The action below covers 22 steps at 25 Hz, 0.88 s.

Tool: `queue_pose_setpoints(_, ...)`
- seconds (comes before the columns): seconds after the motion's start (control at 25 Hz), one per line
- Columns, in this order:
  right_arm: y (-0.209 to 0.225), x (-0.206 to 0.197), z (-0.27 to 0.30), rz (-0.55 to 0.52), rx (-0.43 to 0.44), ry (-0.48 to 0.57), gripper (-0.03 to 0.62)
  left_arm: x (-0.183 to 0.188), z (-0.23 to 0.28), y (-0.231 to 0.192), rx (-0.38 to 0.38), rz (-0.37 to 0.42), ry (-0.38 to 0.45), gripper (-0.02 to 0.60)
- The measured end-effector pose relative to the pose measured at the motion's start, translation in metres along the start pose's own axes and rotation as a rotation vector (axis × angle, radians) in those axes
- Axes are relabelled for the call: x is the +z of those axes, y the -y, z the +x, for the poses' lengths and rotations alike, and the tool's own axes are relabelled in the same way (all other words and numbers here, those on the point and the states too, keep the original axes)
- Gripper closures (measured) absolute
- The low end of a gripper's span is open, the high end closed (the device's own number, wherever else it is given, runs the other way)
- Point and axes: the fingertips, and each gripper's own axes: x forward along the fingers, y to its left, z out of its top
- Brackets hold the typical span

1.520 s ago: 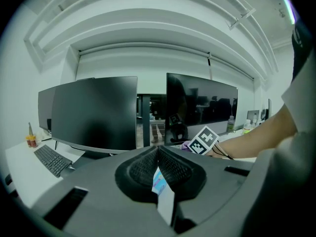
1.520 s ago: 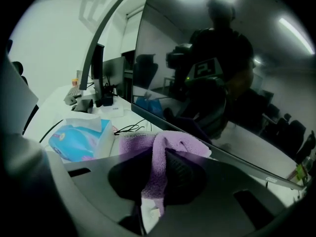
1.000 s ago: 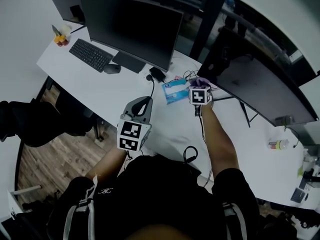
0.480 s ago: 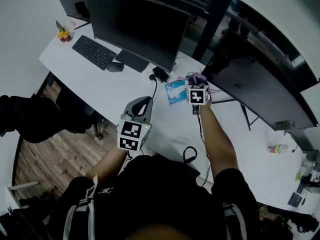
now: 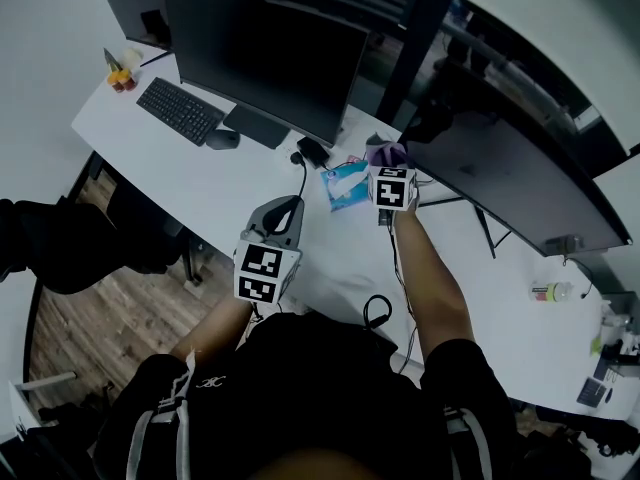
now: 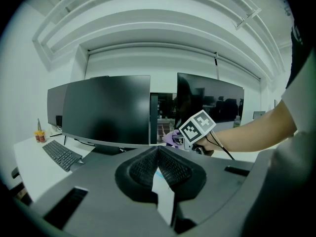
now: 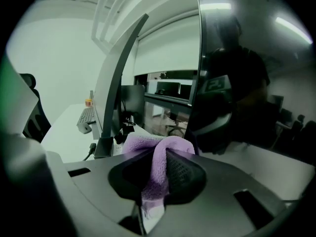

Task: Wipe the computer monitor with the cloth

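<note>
1. Left gripper: your left hand holds it low over the near edge of the white table, in front of your body. Its two ribbed pads meet at the tips. Nothing sits between them.

2. Blue packet: it lies flat on the table beyond the left gripper, about midway between the near and far edges. A dark cable runs on the table just to its left.

3. Right gripper: your right arm reaches forward past the blue packet and holds this gripper up over the far part of the table. Its jaws are closed on the purple cloth. A strip of the cloth runs down between the pads, and the rest bunches above the jaw tips.

4. Cloth position: the bunch sits close to the lower left corner of the right-hand monitor, in the gap between this monitor and the left-hand monitor. In the right gripper view the dark screen fills the right side and reflects the gripper. Contact between cloth and screen cannot be confirmed.

5. Far items: a keyboard and a mouse lie in front of the left-hand monitor, toward the left end of the table. A third monitor stands at the far left corner.
</note>
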Motion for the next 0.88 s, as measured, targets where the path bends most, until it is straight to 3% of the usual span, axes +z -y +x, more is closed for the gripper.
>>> queue_pose_setpoints(0.48,0.003,0.087,-0.044,-0.025,-0.073,0.251,0.517,0.003,0.003,0.01,-0.03,0.007,0.007,0.568)
queue_pose_setpoints(0.88,0.009,0.146,-0.089,-0.067,-0.108,0.393,0.517,0.011,0.007,0.024,-0.068,-0.004,0.019,0.568)
